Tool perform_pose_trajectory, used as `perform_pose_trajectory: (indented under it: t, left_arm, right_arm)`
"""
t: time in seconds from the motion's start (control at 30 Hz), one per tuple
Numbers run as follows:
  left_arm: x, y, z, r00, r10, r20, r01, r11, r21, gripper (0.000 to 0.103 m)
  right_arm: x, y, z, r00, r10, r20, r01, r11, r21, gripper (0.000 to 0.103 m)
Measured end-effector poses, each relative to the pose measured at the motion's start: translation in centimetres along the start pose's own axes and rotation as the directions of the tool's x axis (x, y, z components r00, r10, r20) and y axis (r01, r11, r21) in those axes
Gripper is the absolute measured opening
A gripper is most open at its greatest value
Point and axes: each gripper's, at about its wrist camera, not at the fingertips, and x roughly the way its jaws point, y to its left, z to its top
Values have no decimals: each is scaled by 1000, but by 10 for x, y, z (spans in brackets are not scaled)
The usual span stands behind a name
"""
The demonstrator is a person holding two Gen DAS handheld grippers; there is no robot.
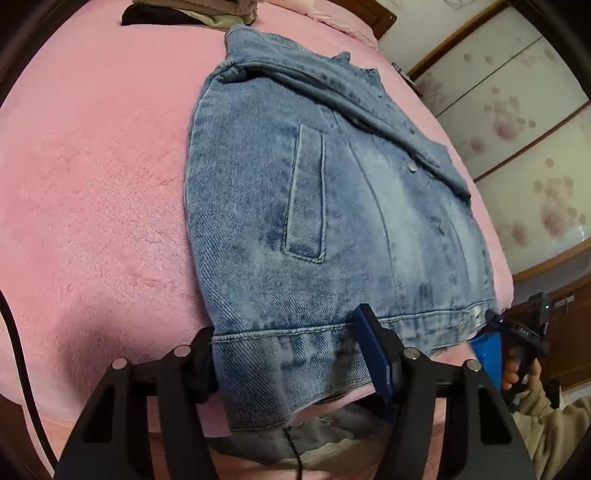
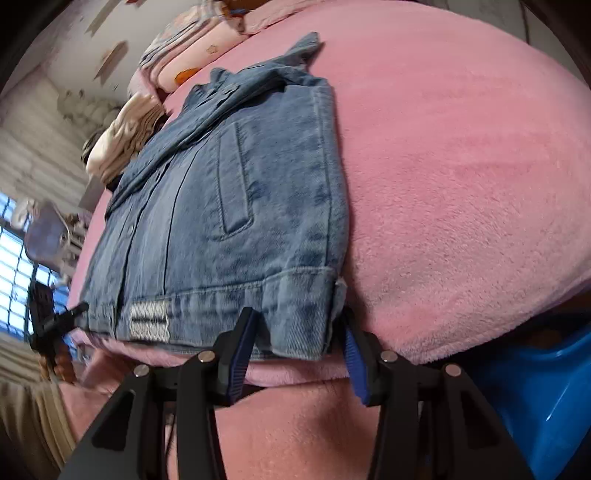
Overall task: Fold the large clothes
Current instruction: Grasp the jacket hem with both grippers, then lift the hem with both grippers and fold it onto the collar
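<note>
left tongs (image 1: pixel 291 354) sitting at 6 o'clock, jaws apart astride the jacket (image 1: pixel 332 206) hem, grip on it unclear | right tongs (image 2: pixel 299 347) likewise straddling the hem corner, grip unclear | jacket lying flat on the pink bed (image 1: pixel 92 184), collar pointing to 12 o'clock | clothes pile (image 1: pixel 192 11) at 11 o'clock

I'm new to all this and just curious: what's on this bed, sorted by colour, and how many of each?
Blue: 1, the denim jacket, with both handheld tools at its hem.
Pink: 1, the fleece blanket covering the bed.
Cream or white: 1, a pile of folded clothes beyond the jacket; its pieces can't be counted.
Total: 3
</note>
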Motion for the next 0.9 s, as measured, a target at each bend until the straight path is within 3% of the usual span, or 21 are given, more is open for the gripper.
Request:
perform_pose_trajectory:
  t: [0.17,0.23,0.27,0.3,0.37,0.53,0.6,0.7,0.77,0.9]
  left_arm:
    - [7,6,3,1000,-11,-9,11,998,-58,67]
    - [9,1,5,999,29,-21,-30,998,-58,51]
    - [8,0,7,999,36,-32,-38,997,-61,27]
    - [7,0,10,998,36,-47,-39,997,-72,21]
    - [3,2,15,997,24,-71,-32,994,-107,15]
    - [-2,-22,25,985,122,-122,-128,991,-46,12]
    - [-10,-24,30,990,84,-111,-94,992,-87,12]
    - [-35,-25,44,998,-58,-8,56,982,-181,11]
    - [-55,-32,62,988,-124,88,140,969,-204,11]
    - [-82,-48,104,956,-177,232,229,947,-225,11]
  right_arm:
    - [7,-5,5,1000,21,-8,-21,999,44,46]
    - [5,-1,5,1000,6,-3,-6,999,32,42]
    - [3,1,5,1000,-6,-5,6,1000,26,39]
    - [-1,4,5,1000,-28,-7,28,999,17,33]
    - [-9,9,7,999,-46,1,46,999,-3,25]
    - [-33,34,17,998,-63,20,64,995,-82,8]
    - [-45,44,26,998,-37,46,41,996,-77,8]
    - [-71,60,44,988,63,138,-52,995,-81,7]
    - [-88,74,64,972,125,198,-108,990,-95,7]
    - [-110,93,124,927,210,309,-186,977,-106,6]
